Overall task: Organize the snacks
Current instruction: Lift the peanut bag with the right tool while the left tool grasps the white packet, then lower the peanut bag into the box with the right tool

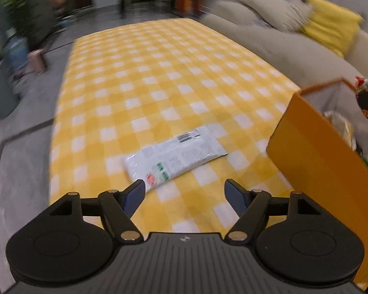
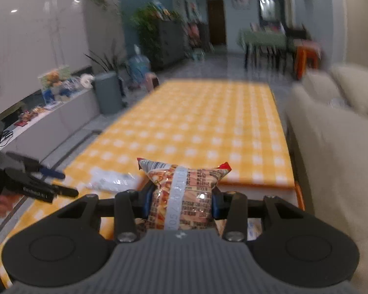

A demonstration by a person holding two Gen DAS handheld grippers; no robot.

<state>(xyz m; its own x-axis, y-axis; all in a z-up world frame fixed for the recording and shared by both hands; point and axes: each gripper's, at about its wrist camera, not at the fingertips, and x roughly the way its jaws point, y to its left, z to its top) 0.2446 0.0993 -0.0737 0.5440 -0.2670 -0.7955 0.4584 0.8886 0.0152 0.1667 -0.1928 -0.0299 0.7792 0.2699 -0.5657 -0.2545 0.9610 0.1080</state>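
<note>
**Right jaws loaded, left jaws wide open over the counter**

My right gripper (image 2: 182, 203) has its jaws clamped on a snack bag (image 2: 184, 191), squeezed at its middle so both crimped ends flare out past the pads. My left gripper (image 1: 185, 191) has its jaws spread apart with nothing between them. Just ahead of the left jaws, slightly left of centre, a white packet (image 1: 175, 158) lies flat on the counter (image 1: 159, 73). Off to the right of those jaws stands an orange box (image 1: 314, 152), its near wall close by, with snacks showing inside. Beyond the packet the yellow-checked cloth runs bare to the far edge. A sofa (image 1: 269, 46) lines the counter's right edge.
</note>
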